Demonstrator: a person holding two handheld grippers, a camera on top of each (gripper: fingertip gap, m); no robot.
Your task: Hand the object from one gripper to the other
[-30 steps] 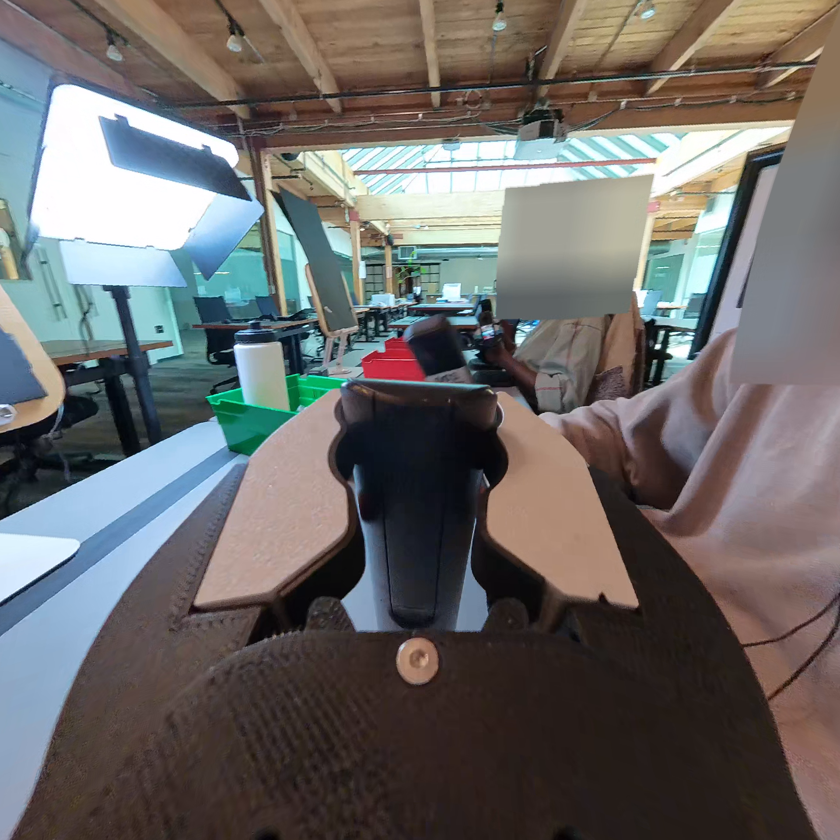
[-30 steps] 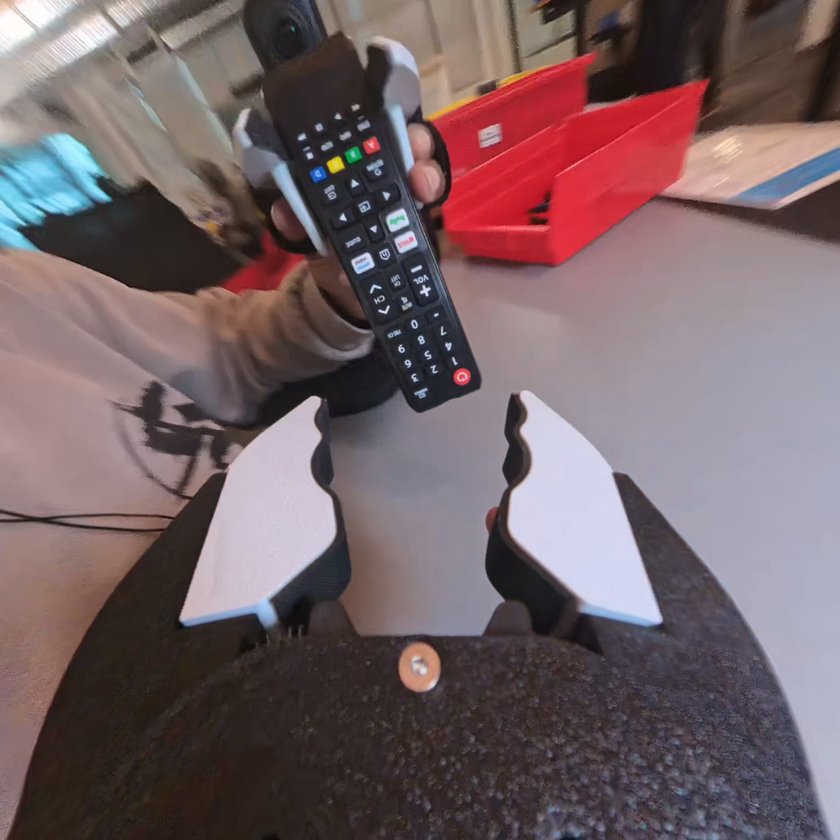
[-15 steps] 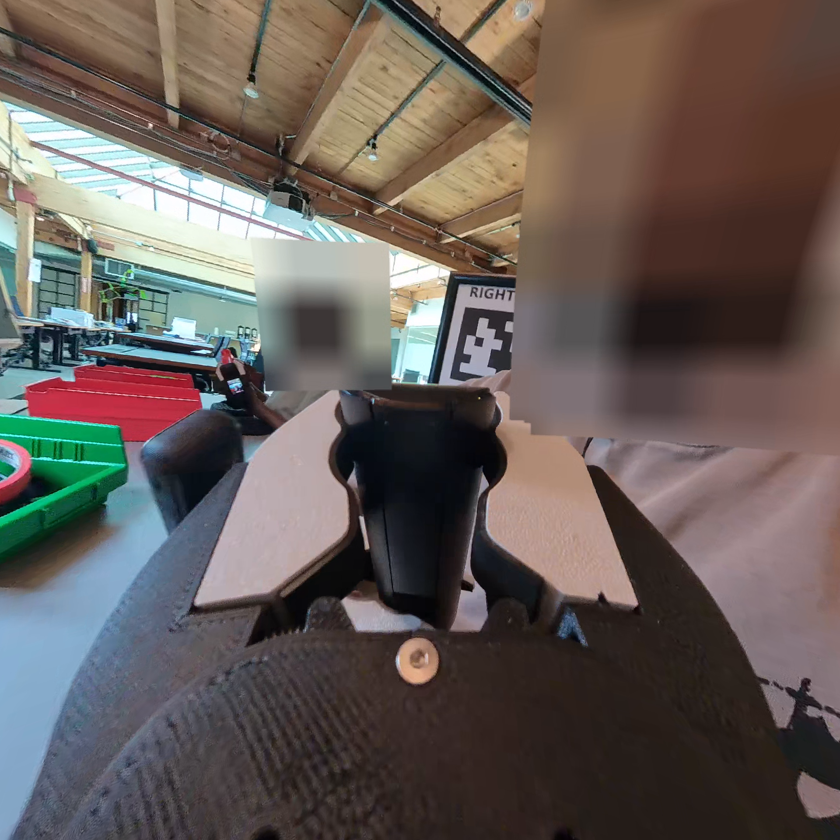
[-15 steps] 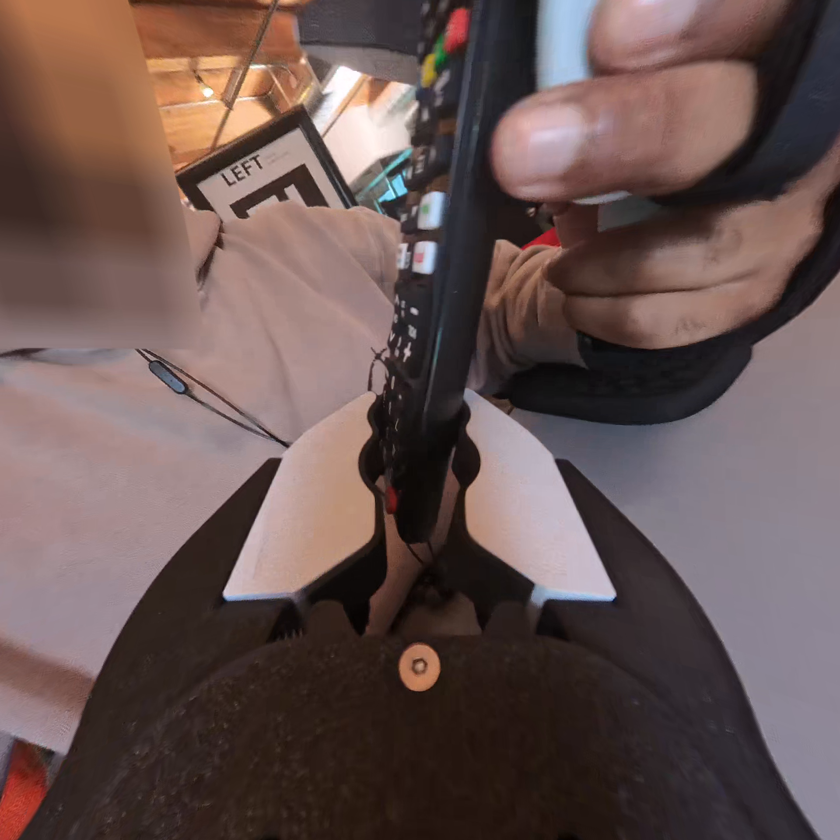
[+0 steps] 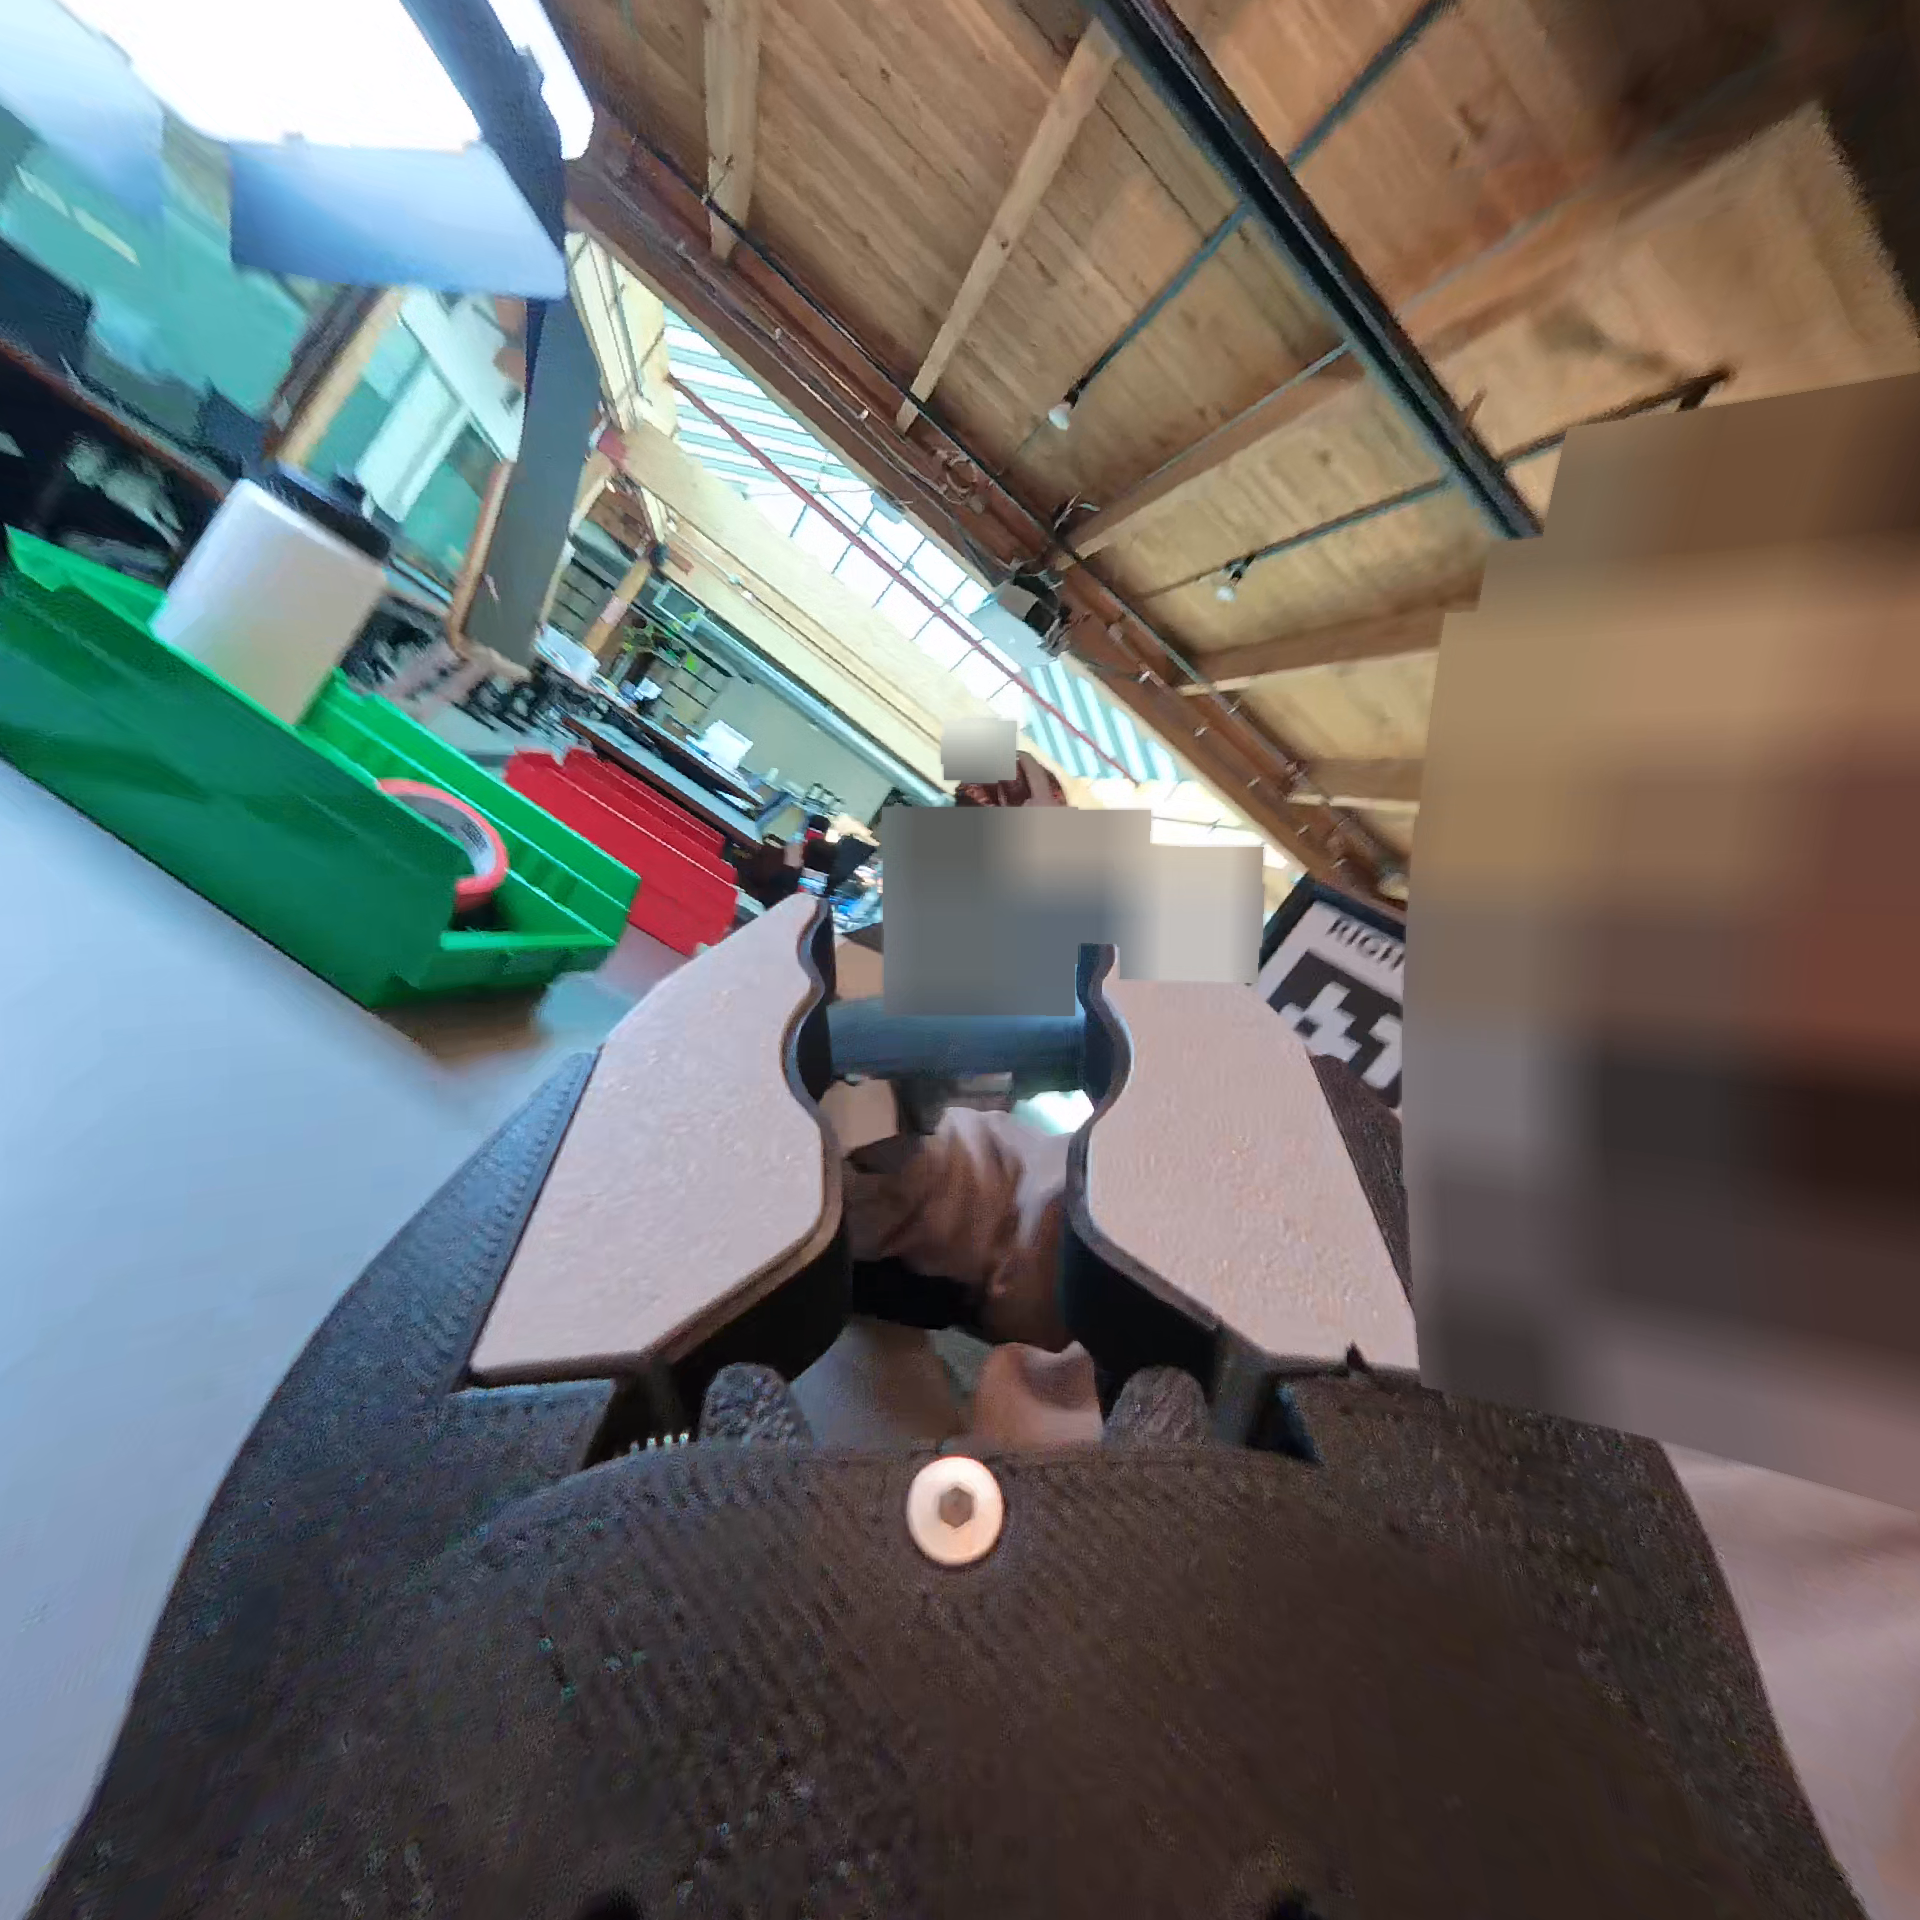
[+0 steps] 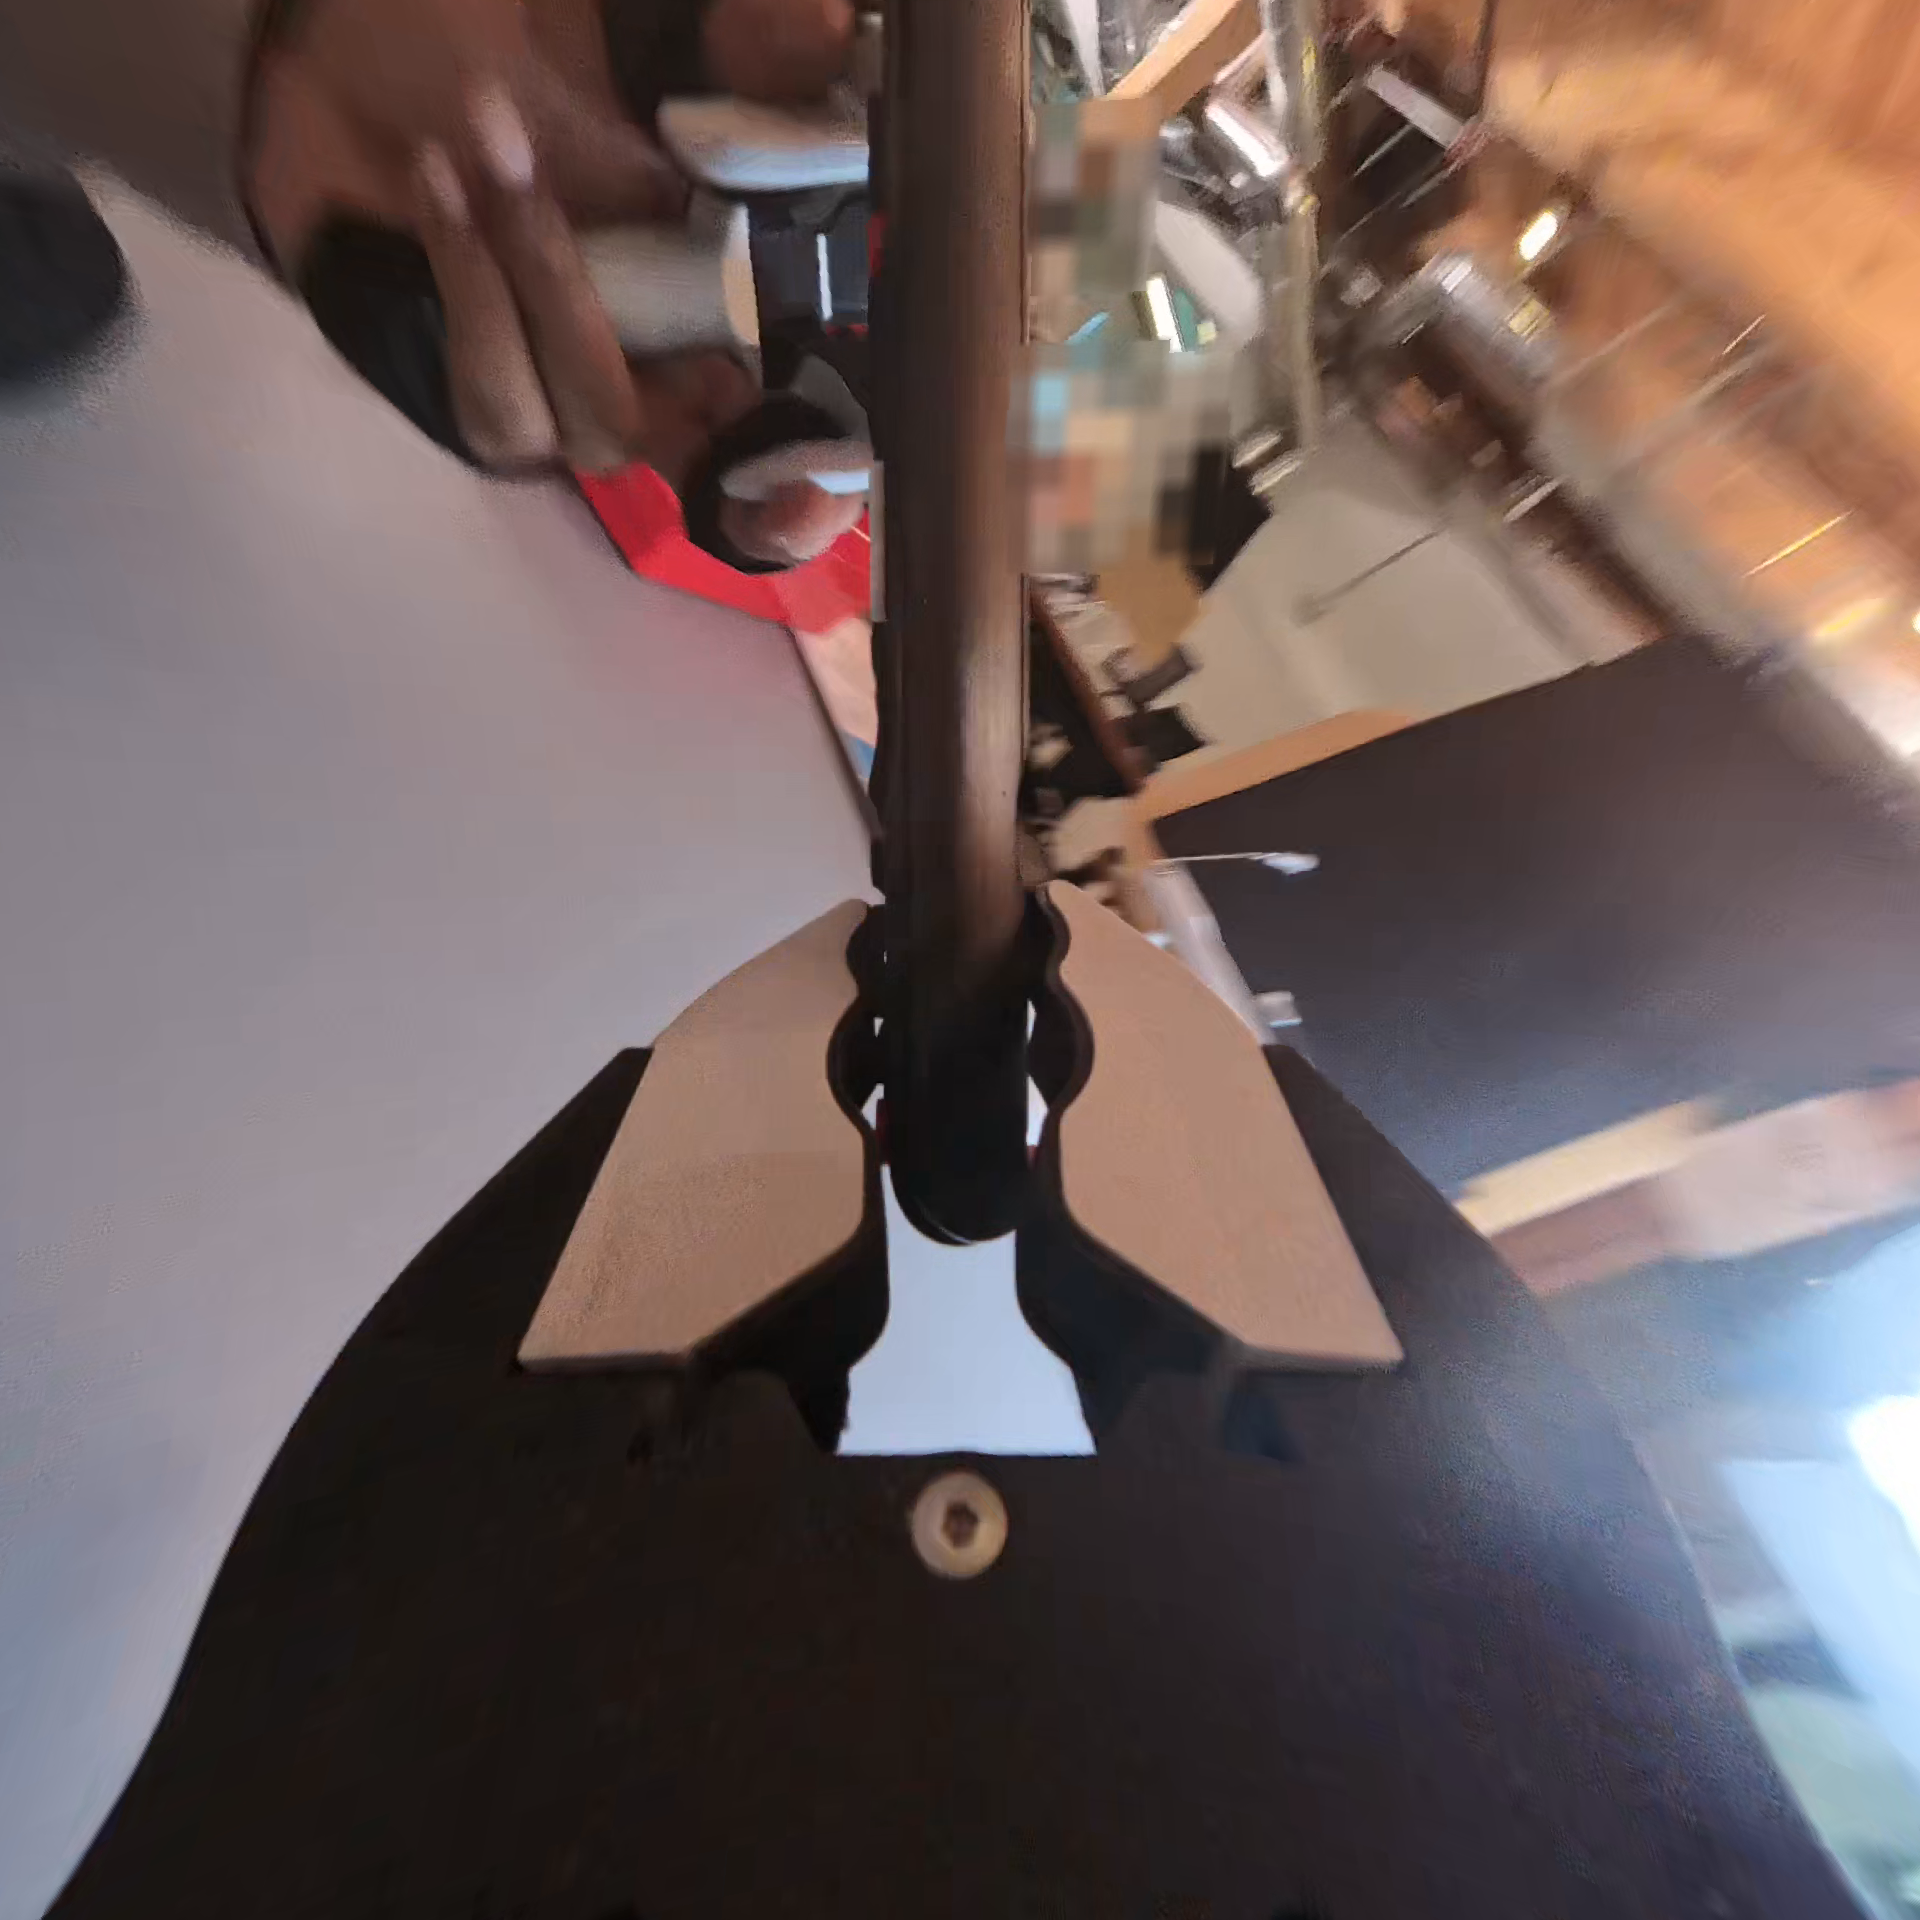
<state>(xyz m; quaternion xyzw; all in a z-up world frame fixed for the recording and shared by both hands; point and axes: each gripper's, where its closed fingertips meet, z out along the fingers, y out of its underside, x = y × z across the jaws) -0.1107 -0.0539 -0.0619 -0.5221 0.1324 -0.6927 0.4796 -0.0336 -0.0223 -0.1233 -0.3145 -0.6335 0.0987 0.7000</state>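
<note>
Wooden beams and a skylight fill the tilted upper half of the left wrist view, with a green bin (image 5: pixel 312 831) on the grey table (image 5: pixel 156 1143) at the left edge.

Our right gripper (image 6: pixel 956 1039) is clamped on the near end of the black remote (image 6: pixel 951 623), whose long axis runs straight up the centre of the right wrist frame, away from the fingers. Our left gripper (image 5: pixel 956 1039) has its jaws apart; between them, near the tips, we see a dark bar lying crosswise, touching or nearly touching both pads, which we take for the remote's far end, though a mosaic patch hides its top.

So the object lies ahead of both grippers, held by the right and bracketed by the left. We judge that pulling the two apart along the remote's length is the move that matters next, since sideways drift would knock it on the open fingers.

Only the right wrist view shows the clamp itself; only the left shows the open gap and a hand (image 5: pixel 956 1216) behind it.
</note>
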